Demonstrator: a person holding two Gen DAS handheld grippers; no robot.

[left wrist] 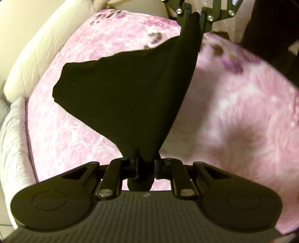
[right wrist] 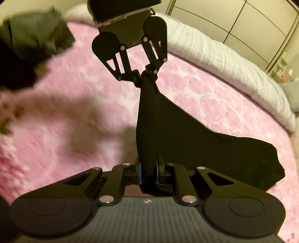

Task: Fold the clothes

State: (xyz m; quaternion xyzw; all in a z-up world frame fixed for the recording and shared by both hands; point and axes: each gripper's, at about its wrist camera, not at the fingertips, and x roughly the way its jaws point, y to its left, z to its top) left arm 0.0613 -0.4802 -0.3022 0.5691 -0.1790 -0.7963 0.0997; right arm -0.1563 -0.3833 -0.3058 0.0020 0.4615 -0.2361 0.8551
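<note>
A black garment [left wrist: 123, 97] hangs stretched between my two grippers above a pink floral bedspread [left wrist: 233, 115]. My left gripper [left wrist: 146, 164] is shut on one end of it. My right gripper [left wrist: 196, 15] shows at the top of the left wrist view, shut on the other end. In the right wrist view the right gripper [right wrist: 149, 172] pinches the black garment [right wrist: 196, 142], and the left gripper [right wrist: 145, 74] holds the far end. The loose part of the cloth sags down to one side onto the bedspread [right wrist: 65, 112].
A pile of dark and grey-green clothes [right wrist: 33, 44] lies on the bed at the upper left of the right wrist view. A white quilt [right wrist: 224, 61] runs along the bed's far edge. A cream padded bed frame [left wrist: 33, 56] borders the bed. Wardrobe doors [right wrist: 243, 18] stand behind.
</note>
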